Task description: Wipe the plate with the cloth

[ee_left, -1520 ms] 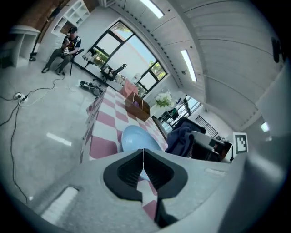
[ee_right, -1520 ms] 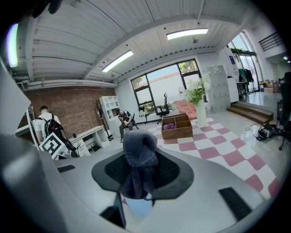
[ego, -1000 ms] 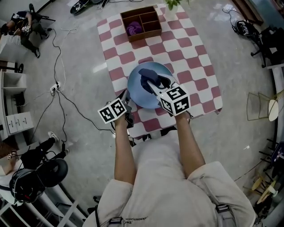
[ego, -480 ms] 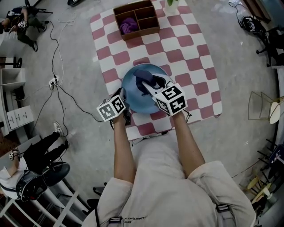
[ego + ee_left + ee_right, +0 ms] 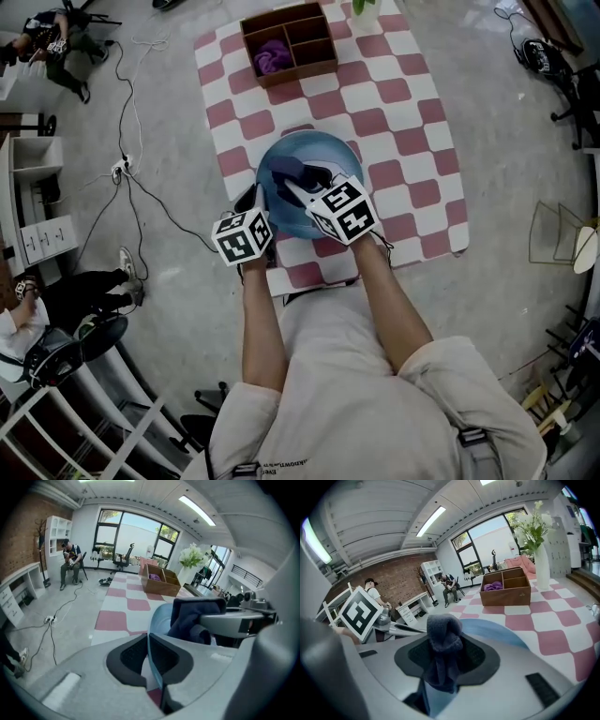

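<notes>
I am clamping the left gripper [image 5: 261, 200] on the near-left rim of the blue plate [image 5: 323, 155], its jaws pinching the thin edge in the left gripper view [image 5: 149, 644], exactly as a second ago. My right gripper [image 5: 298, 180] is squeezing the dark blue cloth [image 5: 284, 172], which is bunching between its jaws [image 5: 443, 648]. The cloth is pressing on the plate's face, now nearer the left side than a second ago, when it lay about mid-plate. The plate is sitting on the checkered tablecloth [image 5: 403, 112], well apart from the wooden box [image 5: 289, 42].
</notes>
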